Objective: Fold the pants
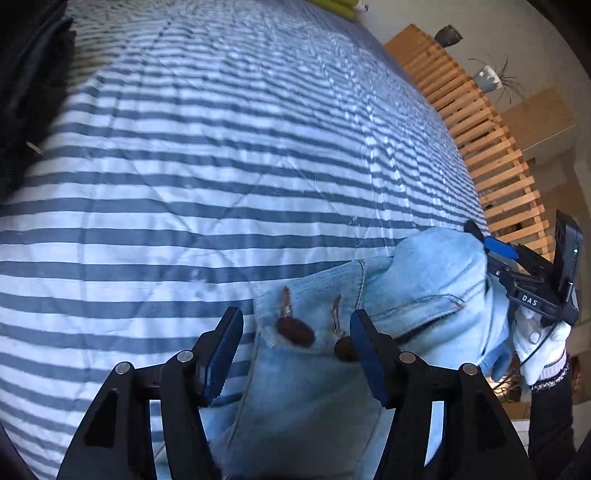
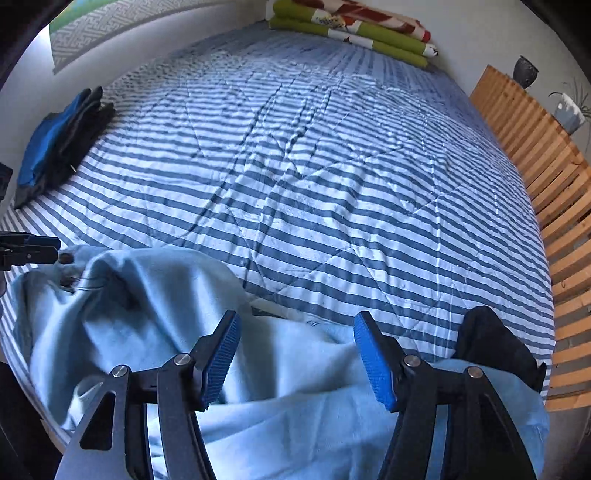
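While the light-blue pants (image 1: 424,280) lie crumpled at the near edge of the striped bed (image 1: 184,166), the left claw (image 1: 295,332) hangs spread above them; the right claw (image 2: 295,332) likewise gapes, pinching nothing.

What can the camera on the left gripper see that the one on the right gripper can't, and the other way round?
Only the left wrist view shows the brown toggle buttons on the jeans up close, and the gloved hand holding the right gripper.

Only the right wrist view shows the folded green blanket at the far end, the wall hanging, and the dark clothes pile clearly.

Both show the striped bedspread, the wooden slats, the pale jeans, the potted plant and open blue-padded grippers, such as the left gripper.
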The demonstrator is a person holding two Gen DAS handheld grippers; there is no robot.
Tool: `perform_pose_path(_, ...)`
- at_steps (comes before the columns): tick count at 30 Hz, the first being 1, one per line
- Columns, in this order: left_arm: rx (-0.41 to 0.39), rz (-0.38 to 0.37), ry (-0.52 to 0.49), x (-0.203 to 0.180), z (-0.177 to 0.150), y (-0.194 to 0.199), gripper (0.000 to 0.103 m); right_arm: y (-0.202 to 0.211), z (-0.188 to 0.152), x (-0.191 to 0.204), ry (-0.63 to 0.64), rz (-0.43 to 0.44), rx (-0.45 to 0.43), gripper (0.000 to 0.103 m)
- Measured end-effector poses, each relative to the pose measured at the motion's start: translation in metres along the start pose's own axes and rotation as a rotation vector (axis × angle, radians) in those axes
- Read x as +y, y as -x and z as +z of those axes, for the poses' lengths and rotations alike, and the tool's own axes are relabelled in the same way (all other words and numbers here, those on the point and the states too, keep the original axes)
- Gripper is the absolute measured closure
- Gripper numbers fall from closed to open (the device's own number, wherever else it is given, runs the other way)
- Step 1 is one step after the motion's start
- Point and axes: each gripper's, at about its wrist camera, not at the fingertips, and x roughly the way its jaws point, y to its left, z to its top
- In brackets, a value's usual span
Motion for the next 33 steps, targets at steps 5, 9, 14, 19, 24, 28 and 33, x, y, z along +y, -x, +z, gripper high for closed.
perform_pose_path(5,-0.087,0.056,-0.097,-0.034,-0.008,-0.01,0.089,-0.019,-0.014,-0.007,-0.002,0.033,0.056,0.047)
perform_pose_path(9,-0.217,-0.034,0.004,-0.028,-0.004,0.032,0.09,-0.009,-0.022,0.008,0.042,-0.027,0.046,0.097)
perform_pose_path(14,-0.388,-0.01,0.035,-0.013,-0.002,0.112,0.091,0.043,-0.006,0.019,0.01,-0.029,-0.083,0.101)
perform_pose_path(19,-0.569,-0.013,0.095,0.025,-0.011,0.224,0.091,0.099,0.026,0.051,0.036,0.052,-0.21,0.101)
perform_pose_path(24,-0.683,0.098,0.131,0.058,-0.032,0.313,0.09,0.143,0.049,0.117,0.11,0.197,-0.319,0.1)
perform_pose_path(28,-0.539,0.28,0.233,0.105,-0.032,0.314,0.084,0.131,0.051,0.148,0.153,0.225,-0.26,0.069)
perform_pose_path(33,-0.478,0.395,0.127,0.092,-0.055,0.286,0.084,0.109,0.017,0.094,0.076,0.118,-0.206,0.057)
